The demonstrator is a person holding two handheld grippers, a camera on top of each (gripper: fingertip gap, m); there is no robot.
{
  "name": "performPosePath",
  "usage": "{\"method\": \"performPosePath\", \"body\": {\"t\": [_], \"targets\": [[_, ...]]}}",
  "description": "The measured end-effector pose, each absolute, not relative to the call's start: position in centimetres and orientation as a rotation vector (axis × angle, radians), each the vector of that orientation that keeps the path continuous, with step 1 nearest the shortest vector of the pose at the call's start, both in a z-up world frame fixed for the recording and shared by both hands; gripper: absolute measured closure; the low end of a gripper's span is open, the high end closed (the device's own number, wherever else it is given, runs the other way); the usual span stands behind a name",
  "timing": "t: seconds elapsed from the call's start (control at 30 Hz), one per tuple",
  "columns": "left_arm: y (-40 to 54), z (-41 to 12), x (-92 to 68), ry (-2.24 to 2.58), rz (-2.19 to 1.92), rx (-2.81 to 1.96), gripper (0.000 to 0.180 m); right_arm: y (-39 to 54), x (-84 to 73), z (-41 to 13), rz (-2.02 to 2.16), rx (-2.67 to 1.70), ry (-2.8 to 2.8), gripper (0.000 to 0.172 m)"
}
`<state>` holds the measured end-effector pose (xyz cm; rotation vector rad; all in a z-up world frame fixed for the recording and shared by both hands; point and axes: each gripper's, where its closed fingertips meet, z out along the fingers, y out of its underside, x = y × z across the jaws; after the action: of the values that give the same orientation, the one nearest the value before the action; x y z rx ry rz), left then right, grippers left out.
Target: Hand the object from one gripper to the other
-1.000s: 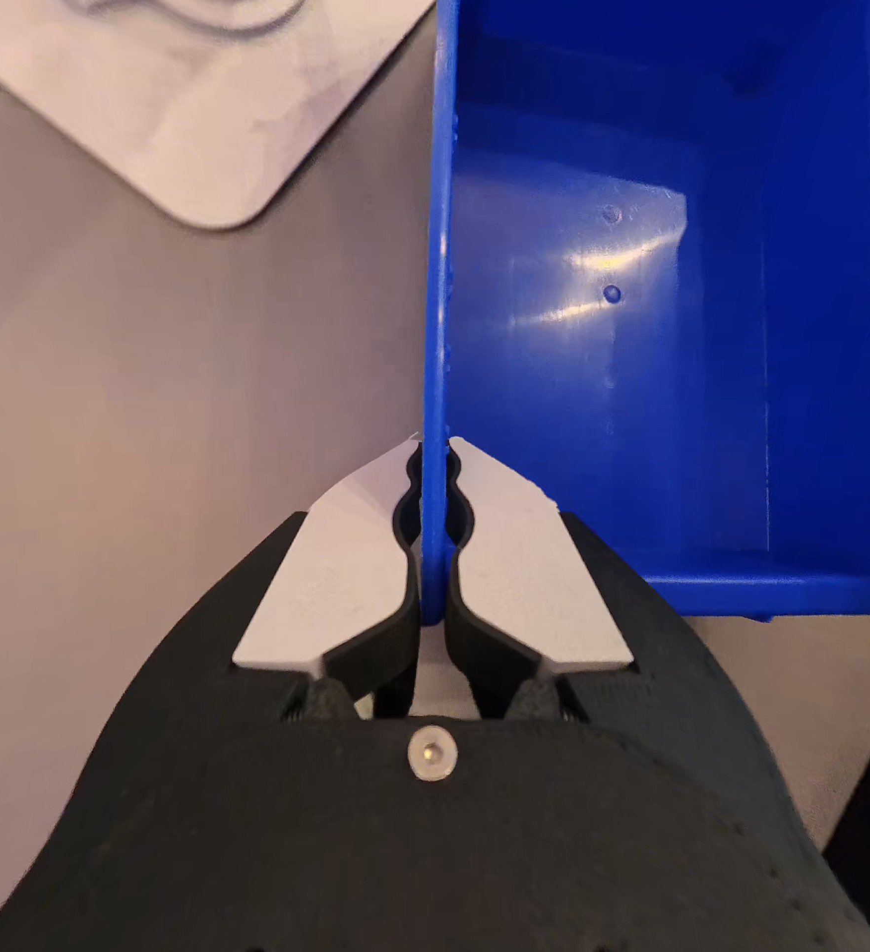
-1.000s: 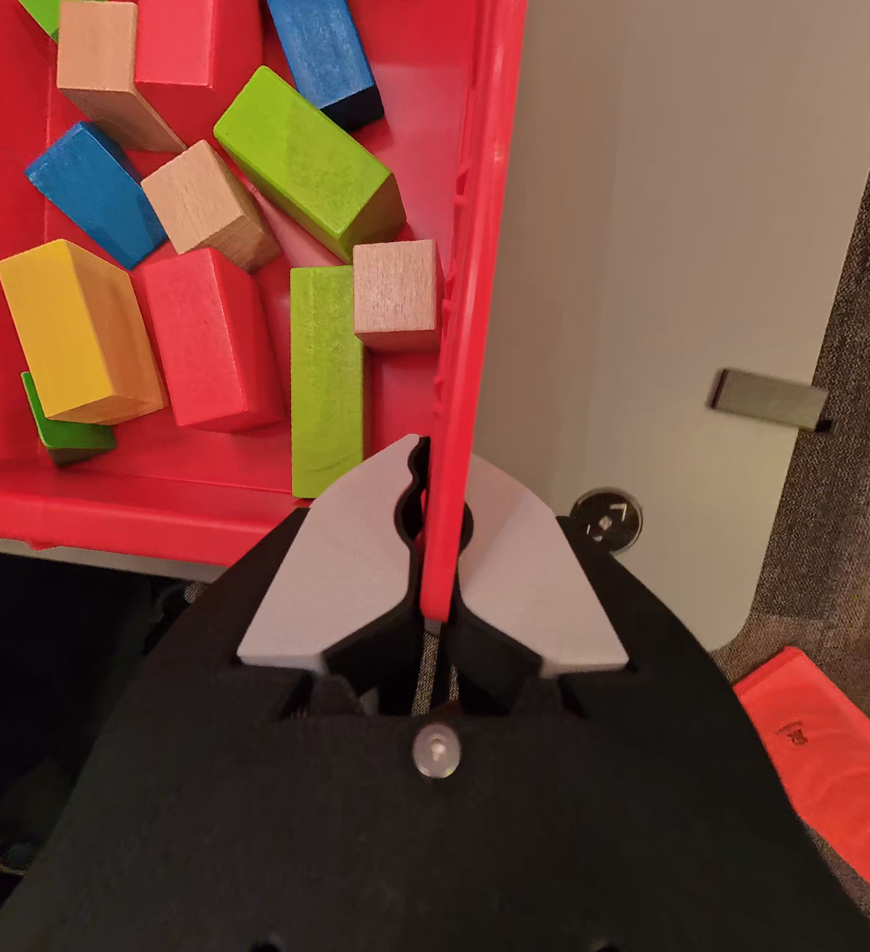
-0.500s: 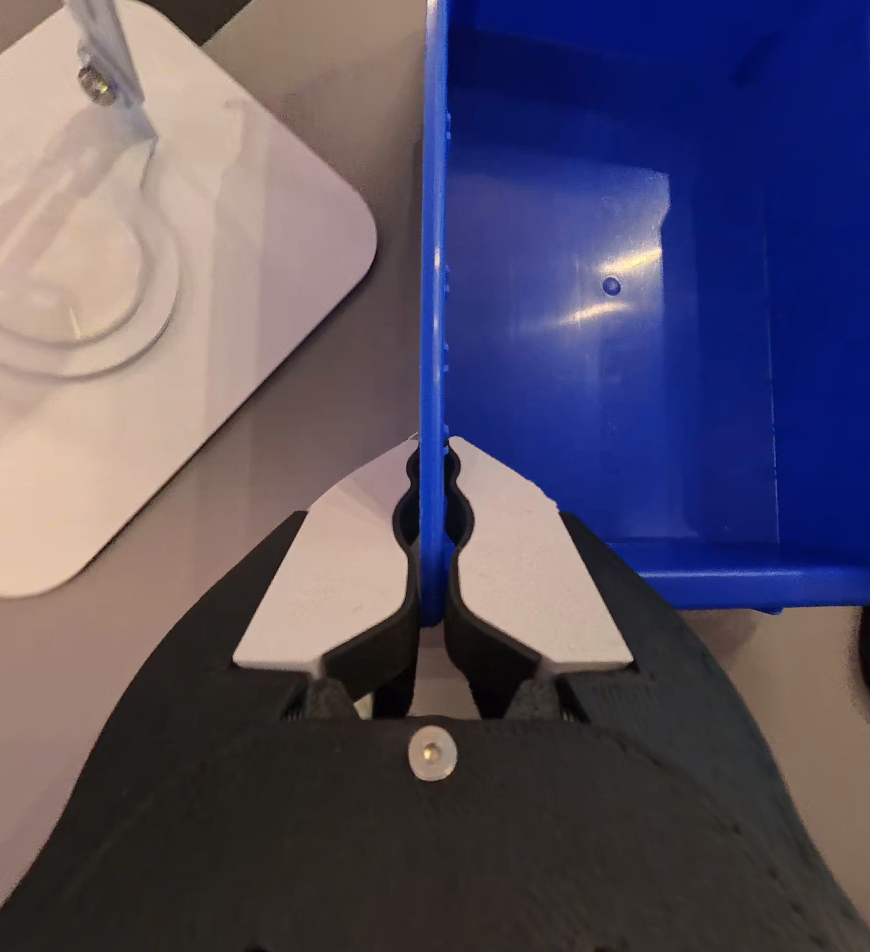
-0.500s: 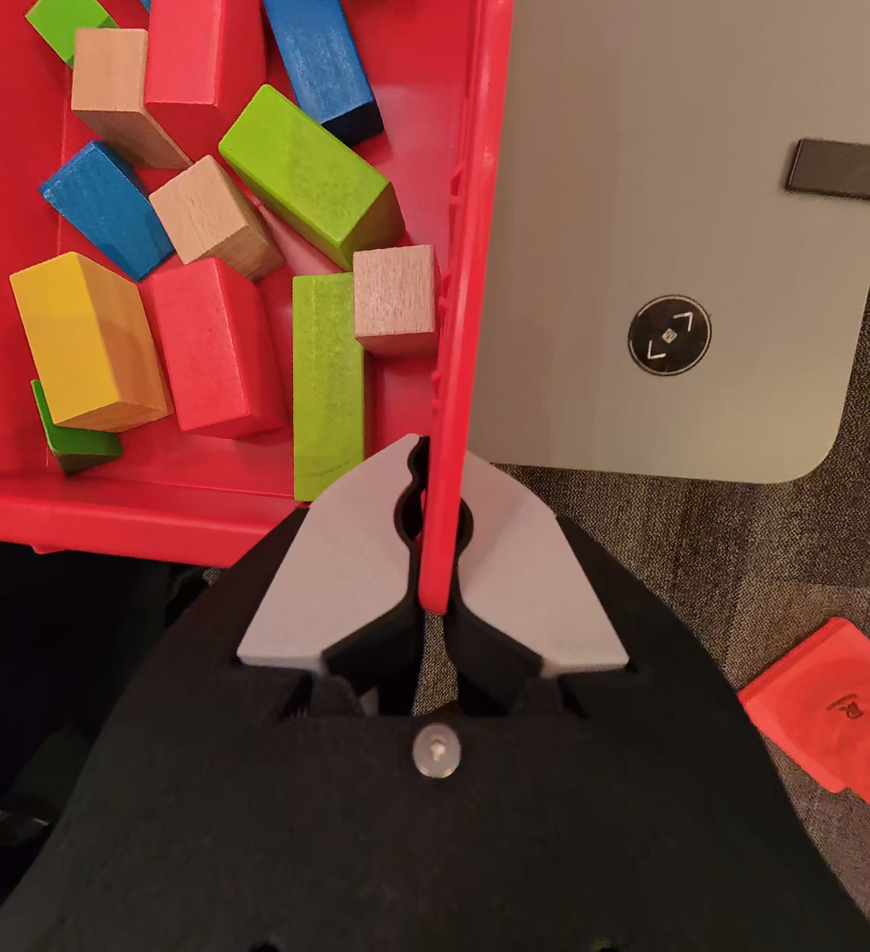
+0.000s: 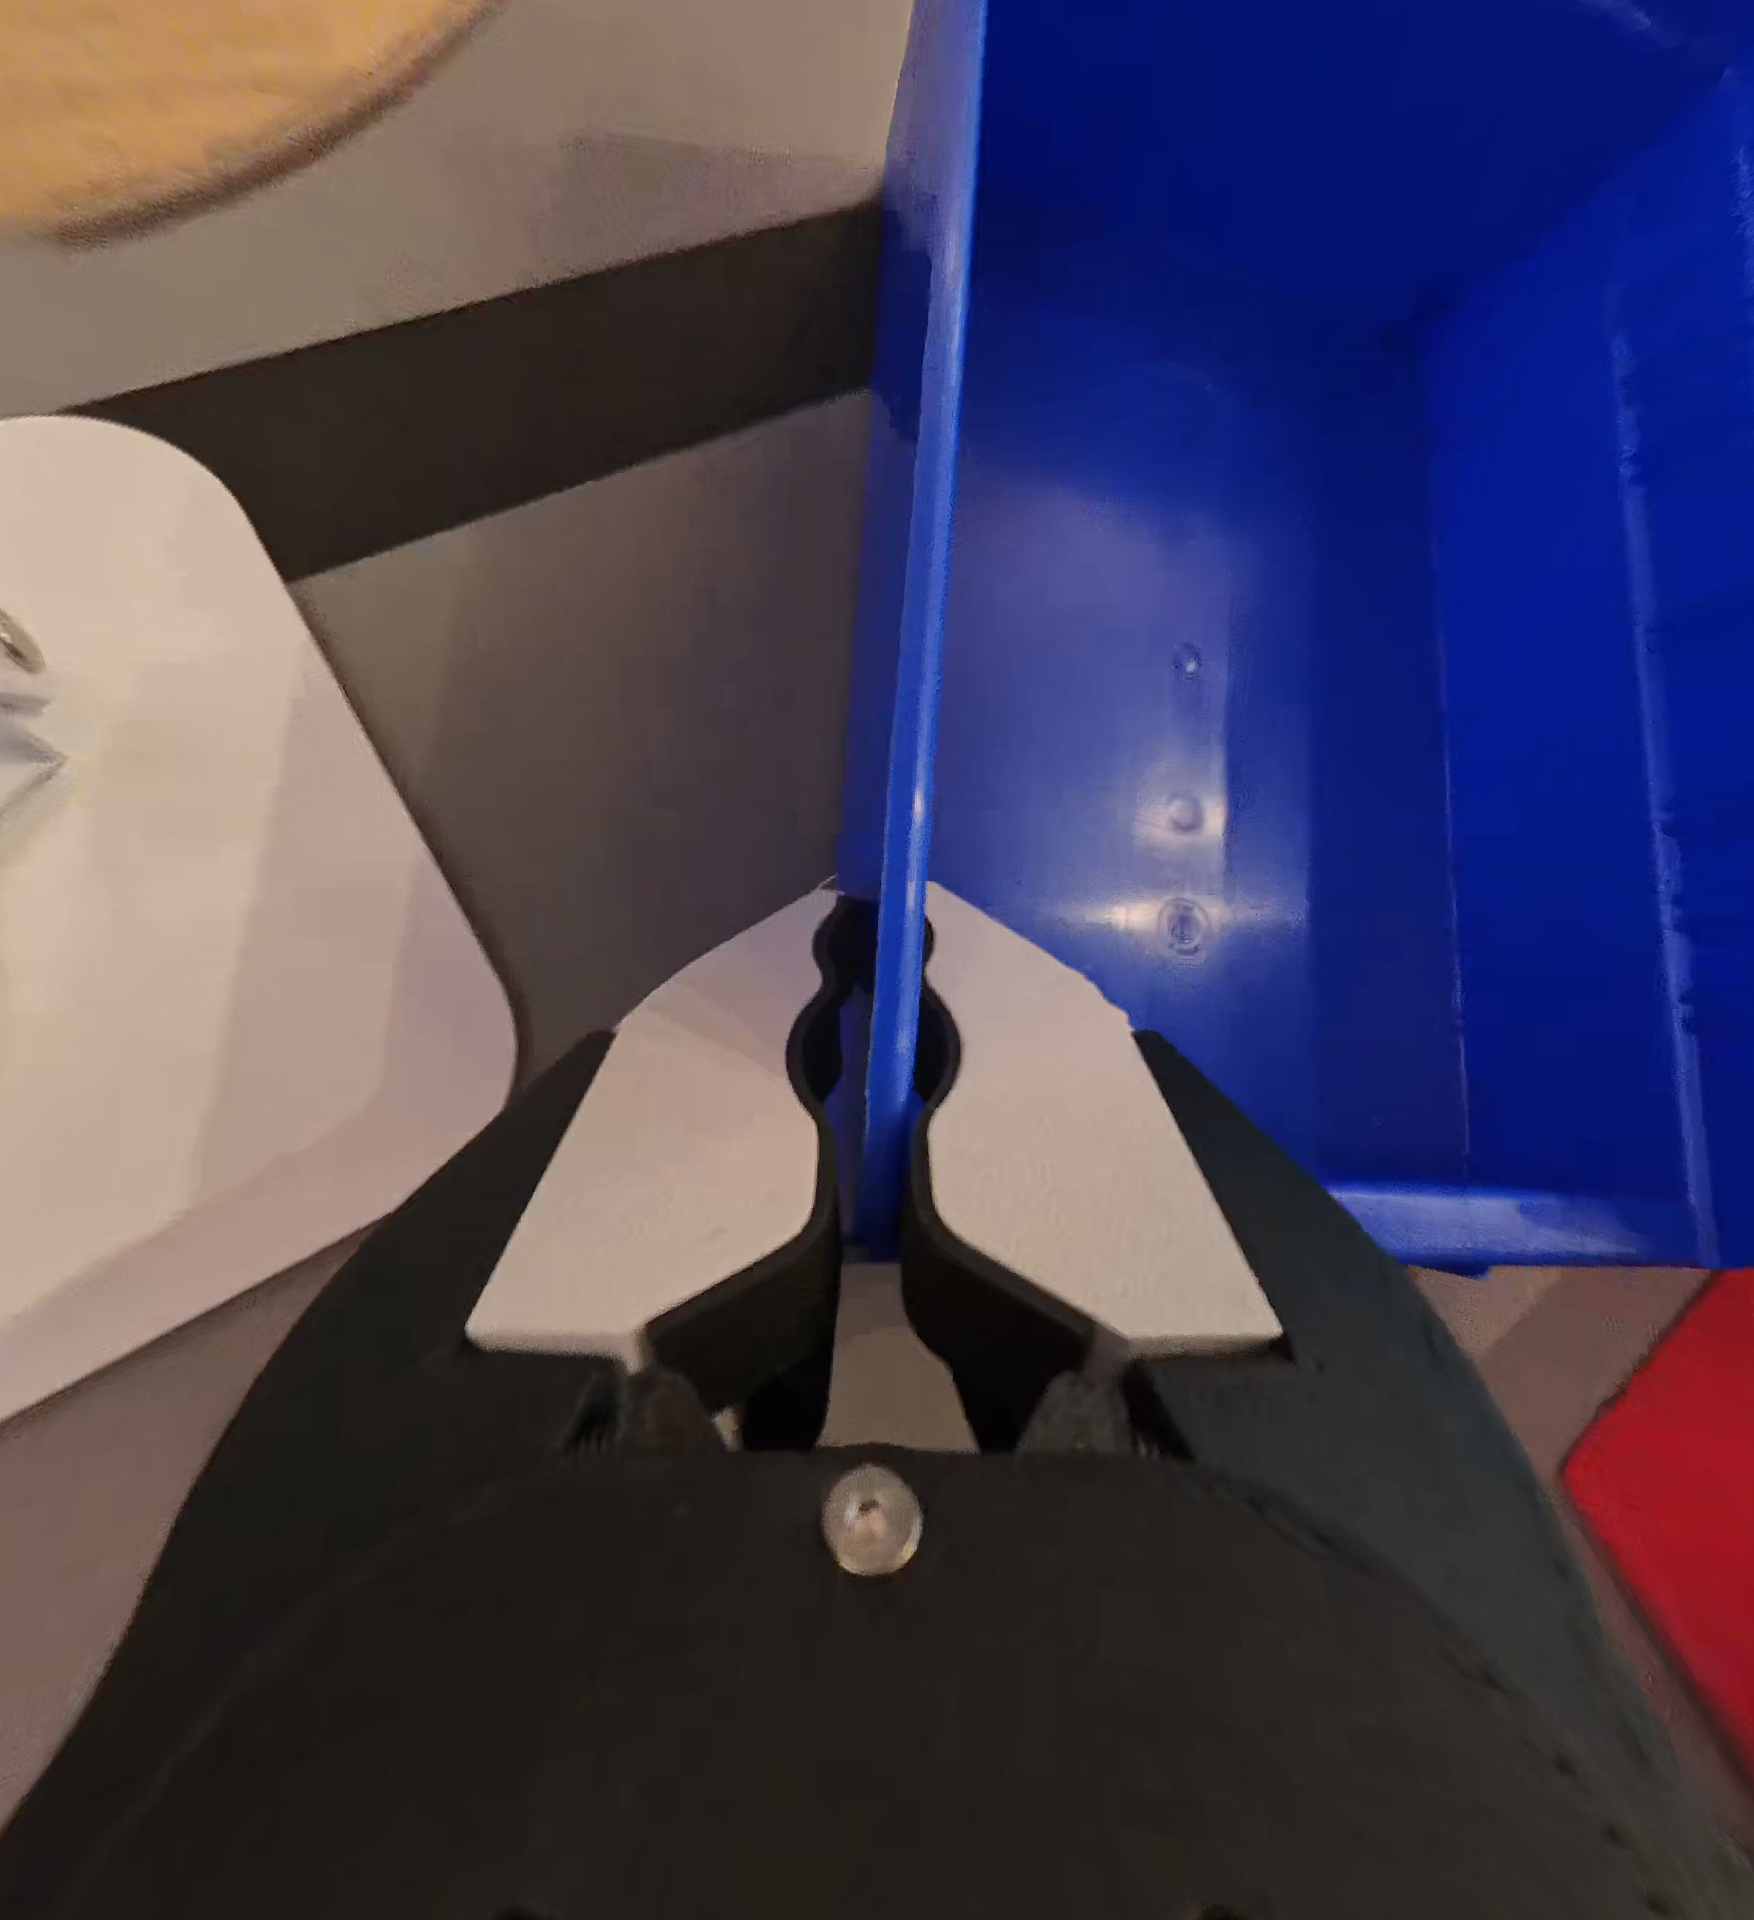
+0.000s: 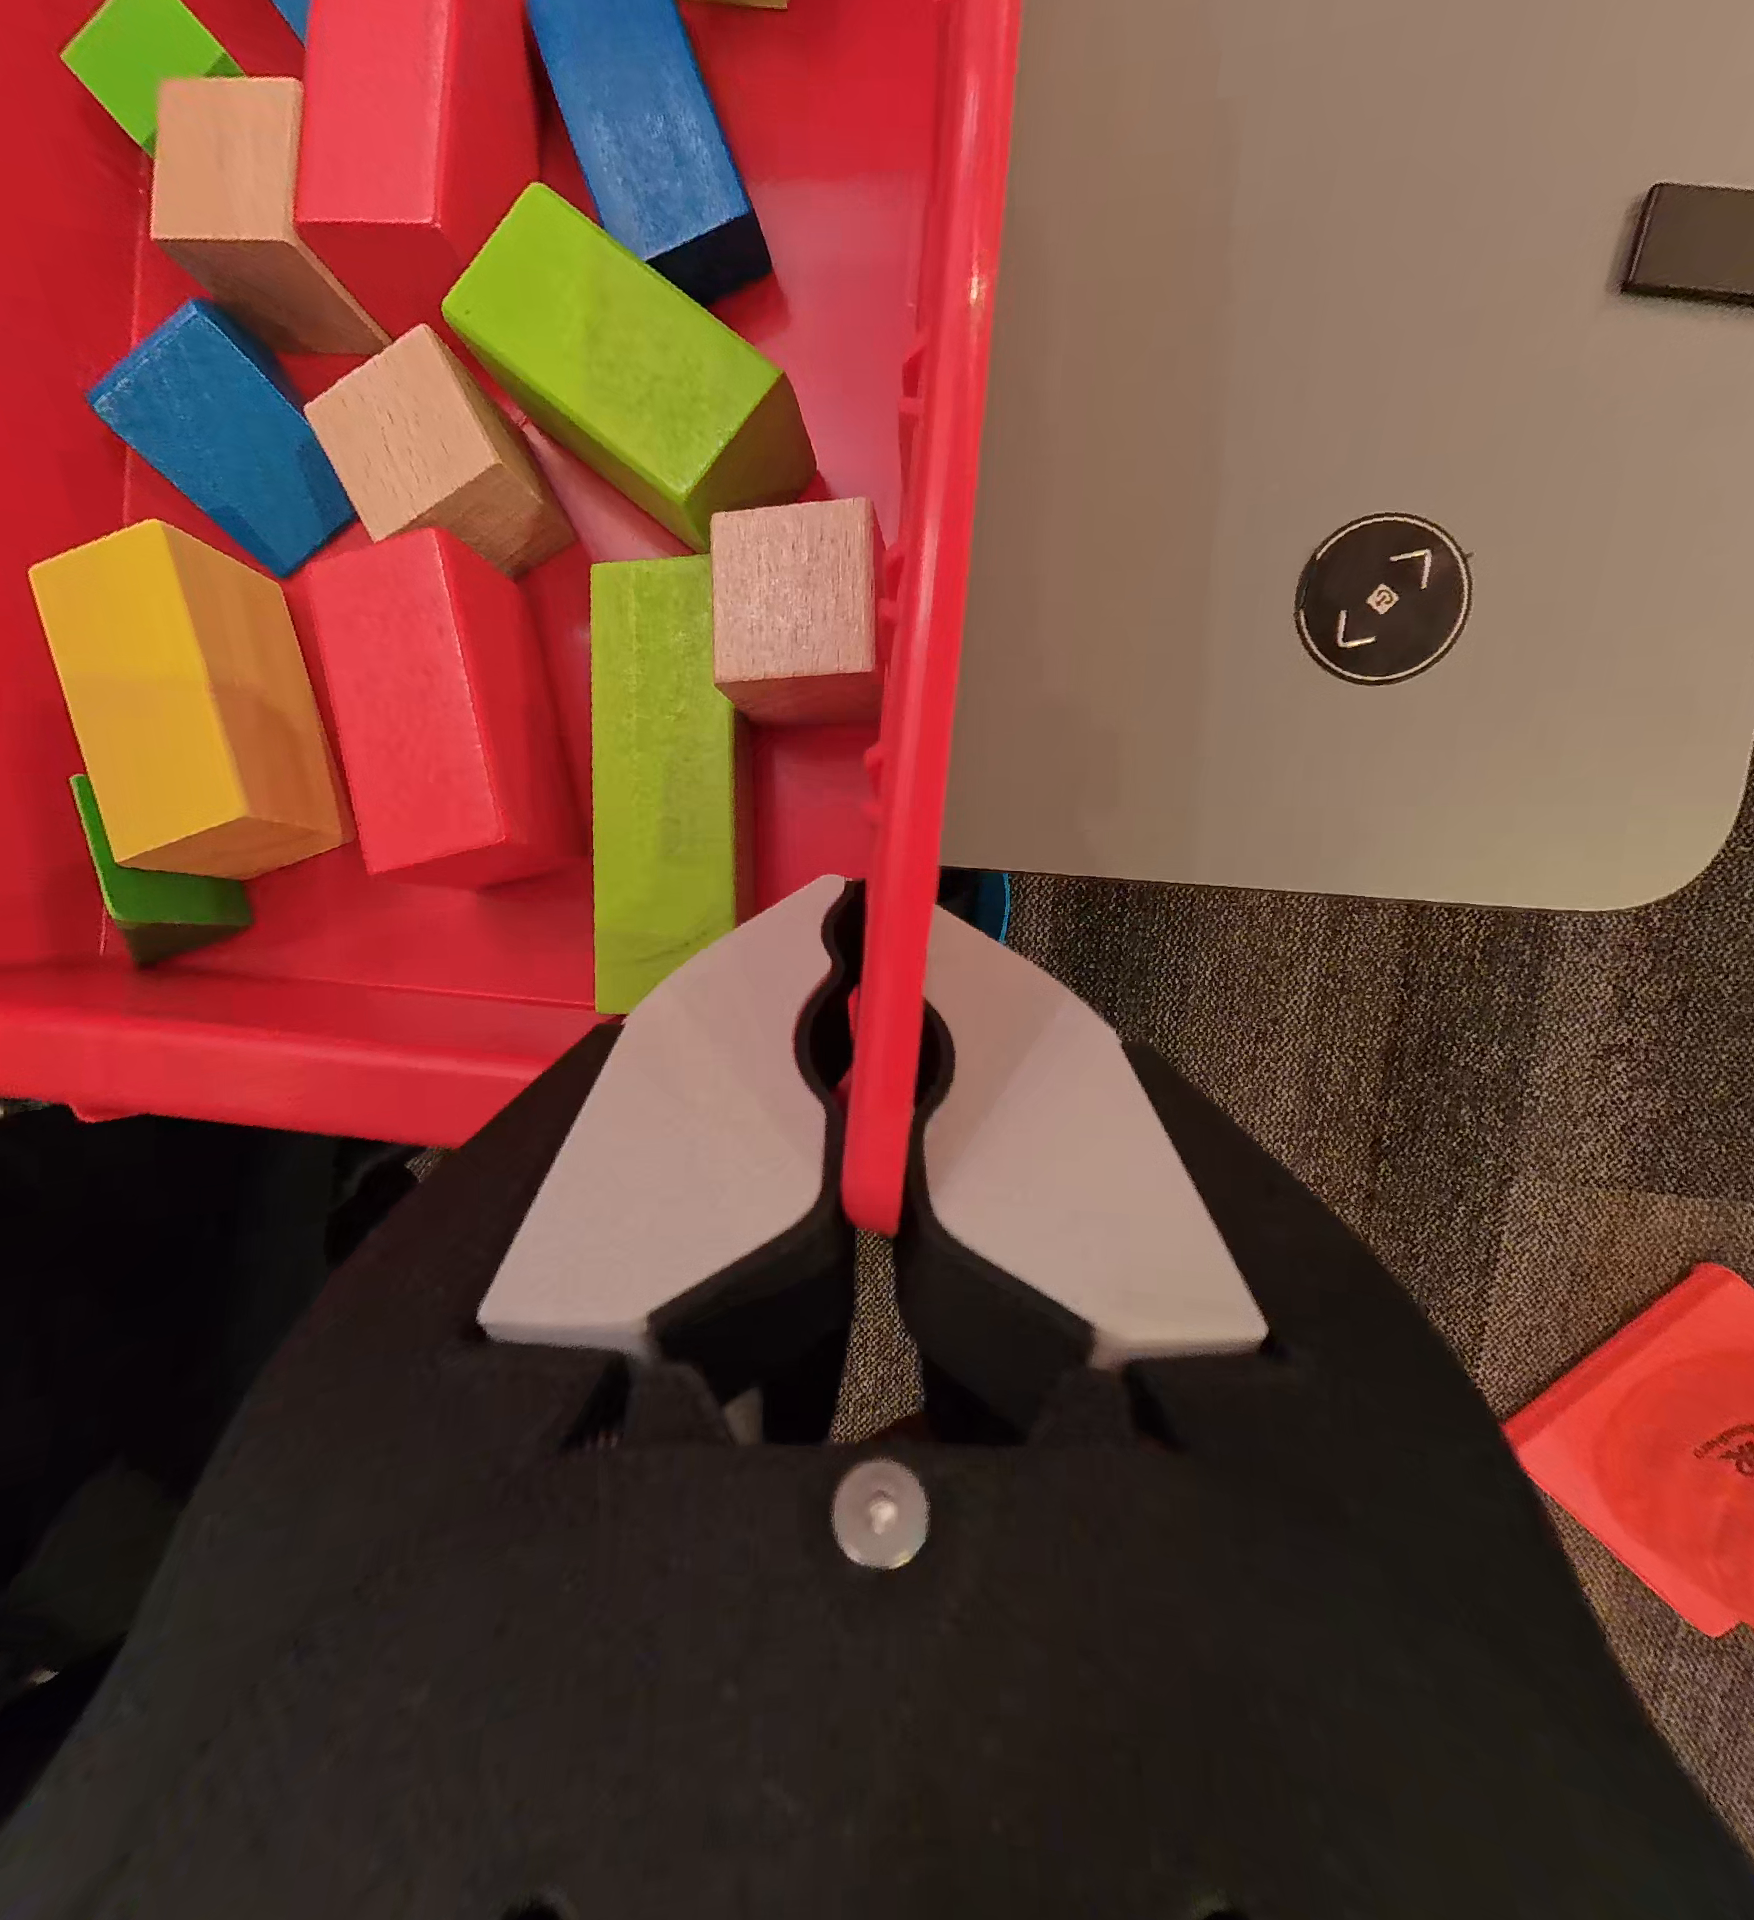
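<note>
The grey bench (image 6: pixel 1372 416) has slid away under both cameras. In the right wrist view its rounded corner, with the round black button (image 6: pixel 1382 597), now sits high, and much more grey carpet (image 6: pixel 1372 1091) and the flat red lid (image 6: pixel 1683 1455) lying on it show below. So the red bin has been carried out past the bench edge.

The left wrist view is blurred. The white rounded plate (image 5: pixel 177 935) has dropped toward the lower left, and a dark strip and a tan shape have come in above it. A red surface (image 5: pixel 1725 1507) shows at the lower right below the blue bin, probably the other bin coming close.

The blue plastic bin (image 5: pixel 1372 727), empty, hangs from the left gripper (image 5: pixel 878 904), whose fingers (image 5: pixel 707 1091) clamp its side wall. The red plastic bin (image 6: pixel 229 1039), full of coloured wooden blocks (image 6: pixel 624 343), is held the same way by the right gripper (image 6: pixel 883 904), fingers (image 6: pixel 707 1091) shut on its wall.

No handover has begun. Each gripper is busy with a bin, so I judge this a repositioning step. No block is gripped yet.
</note>
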<state>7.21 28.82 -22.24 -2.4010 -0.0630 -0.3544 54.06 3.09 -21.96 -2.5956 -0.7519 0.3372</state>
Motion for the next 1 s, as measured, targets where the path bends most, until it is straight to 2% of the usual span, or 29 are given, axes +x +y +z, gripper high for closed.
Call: {"method": "performPosePath", "body": {"t": [0.1,0.23,0.27,0.33,0.43,0.57,0.8,1.0], "targets": [[29.9,-22.0,9.7,-0.192,-0.413,-2.351,0.163,3.2,53.9,-21.9,0.324,-2.592,-0.767,0.171],[28.8,-21.3,15.9,-0.261,-0.759,-2.284,0.115,3.3,53.1,-21.9,0.327,-2.578,-0.810,0.171],[28.2,-21.0,16.9,-0.234,-0.812,-2.280,0.114,3.4,52.8,-21.8,0.331,-2.574,-0.828,0.171],[26.6,-20.1,17.8,-0.208,-0.874,-2.252,0.094,3.5,52.4,-21.7,0.331,-2.564,-0.859,0.171],[23.4,-18.4,17.5,-0.130,-0.898,-2.205,0.082,3.7,52.1,-21.5,0.326,-2.553,-0.895,0.171],[16.4,-16.4,18.6,0.005,-1.011,-2.158,0.098,3.8,51.5,-21.2,0.328,-2.550,-0.932,0.171],[7.8,-16.8,24.7,0.108,-1.317,-2.179,0.105,4.3,49.8,-20.1,0.338,-2.582,-1.007,0.171],[7.4,-15.8,25.0,0.064,-1.361,-2.148,0.094,4.7,47.9,-18.7,0.310,-2.611,-1.110,0.169]]}}
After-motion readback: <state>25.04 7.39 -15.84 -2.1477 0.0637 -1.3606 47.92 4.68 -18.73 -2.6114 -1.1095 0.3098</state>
